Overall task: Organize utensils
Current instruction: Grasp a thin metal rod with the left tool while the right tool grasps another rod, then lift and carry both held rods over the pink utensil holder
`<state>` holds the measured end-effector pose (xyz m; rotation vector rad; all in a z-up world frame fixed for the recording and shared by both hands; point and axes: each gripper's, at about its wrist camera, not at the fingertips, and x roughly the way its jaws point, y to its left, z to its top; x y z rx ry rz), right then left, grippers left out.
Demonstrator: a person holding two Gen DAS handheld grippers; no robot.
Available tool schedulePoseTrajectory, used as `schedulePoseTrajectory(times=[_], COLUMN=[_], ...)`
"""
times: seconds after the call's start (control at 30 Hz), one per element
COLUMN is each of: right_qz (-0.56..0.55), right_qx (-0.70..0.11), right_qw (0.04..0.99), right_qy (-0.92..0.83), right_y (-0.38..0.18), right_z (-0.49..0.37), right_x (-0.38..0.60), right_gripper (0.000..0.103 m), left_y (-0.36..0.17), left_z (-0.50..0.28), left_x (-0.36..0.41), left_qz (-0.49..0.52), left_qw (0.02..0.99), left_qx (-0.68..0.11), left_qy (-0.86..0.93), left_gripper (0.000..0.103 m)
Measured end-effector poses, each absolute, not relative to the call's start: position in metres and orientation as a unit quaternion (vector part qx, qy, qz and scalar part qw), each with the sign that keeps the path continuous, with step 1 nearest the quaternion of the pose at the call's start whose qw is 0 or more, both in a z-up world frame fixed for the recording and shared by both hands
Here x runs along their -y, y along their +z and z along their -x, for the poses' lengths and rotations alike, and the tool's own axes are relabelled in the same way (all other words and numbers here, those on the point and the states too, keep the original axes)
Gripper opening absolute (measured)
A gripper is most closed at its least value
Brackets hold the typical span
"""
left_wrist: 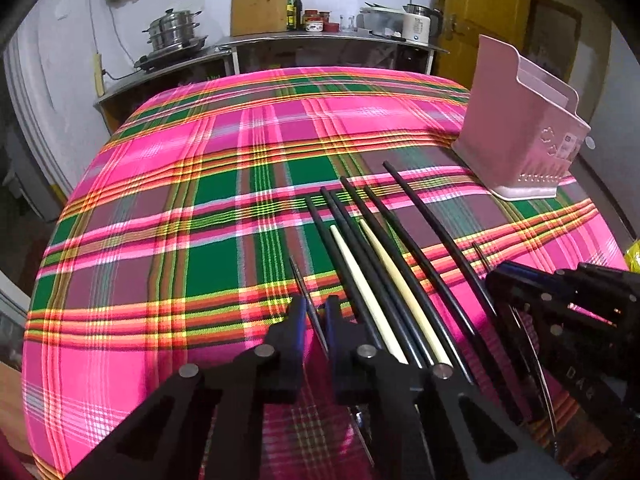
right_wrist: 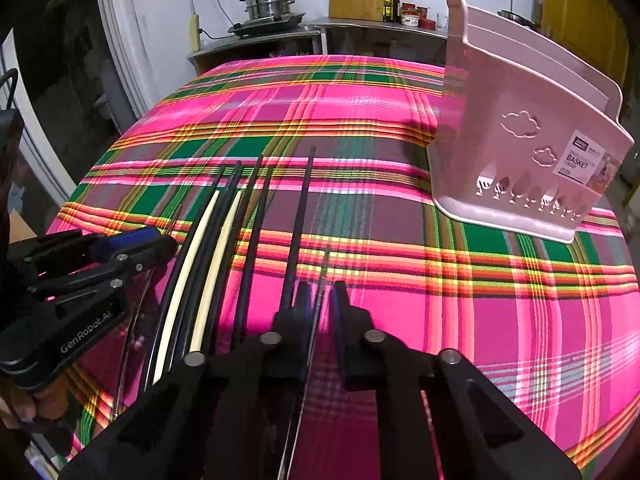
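Several black chopsticks (left_wrist: 404, 236) and two cream ones (left_wrist: 360, 272) lie side by side on the pink plaid tablecloth (left_wrist: 200, 208); they also show in the right wrist view (right_wrist: 256, 216). A pink utensil basket (left_wrist: 524, 124) stands upright at the right; it also shows in the right wrist view (right_wrist: 524, 144). My left gripper (left_wrist: 314, 312) is shut on a thin metal skewer-like utensil (left_wrist: 304, 292). My right gripper (right_wrist: 320, 300) is shut on a similar thin metal utensil (right_wrist: 323, 272), beside the rightmost black chopstick (right_wrist: 300, 220).
A metal counter (left_wrist: 320, 40) behind the table holds a steamer pot (left_wrist: 172, 28), a cutting board (left_wrist: 260, 2), bottles and a kettle. A yellow door (left_wrist: 480, 12) is at the back right. The right gripper's body (left_wrist: 560, 312) sits right of the chopsticks.
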<state>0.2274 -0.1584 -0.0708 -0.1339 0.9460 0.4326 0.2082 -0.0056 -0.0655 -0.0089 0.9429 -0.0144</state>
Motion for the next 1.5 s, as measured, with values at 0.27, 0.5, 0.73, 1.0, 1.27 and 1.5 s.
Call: schedulePoseTrajectory(times=[0.27, 0.5, 0.73, 1.0, 1.27, 1.5], right_qz=[0.041, 0.023, 0.016, 0.010, 0.008, -0.003], right_qx=[-0.457, -0.434, -0.401, -0.366, -0.348, -0.331], right_qw=[0.861, 0.871, 0.887, 0.902, 0.911, 0.918], right_qy=[0.220, 0.226, 0.227, 0.226, 0.222, 0.218], right_y=[-0.065, -0.038, -0.002, 0.032, 0.048, 0.068], right_z=[-0.231, -0.225, -0.214, -0.195, -0.184, -0.182], right_x=[0.163, 0.172, 0.182, 0.195, 0.205, 0.220], right_gripper=[0.006, 0.005, 0.005, 0.005, 0.005, 0.005], left_y=[-0.057, -0.019, 0.023, 0.061, 0.086, 0.112], left_z=[-0.207, -0.193, -0.178, -0.156, -0.149, -0.156], left_x=[-0.007, -0.020, -0.031, -0.030, -0.023, -0.008], left_qz=[0.040, 0.061, 0.074, 0.074, 0.078, 0.074], left_qw=[0.891, 0.906, 0.917, 0.927, 0.930, 0.932], left_qx=[-0.452, -0.416, -0.385, -0.355, -0.341, -0.327], left_qy=[-0.032, -0.057, -0.076, -0.095, -0.117, -0.139], left_gripper=[0.004, 0.004, 0.004, 0.004, 0.004, 0.004])
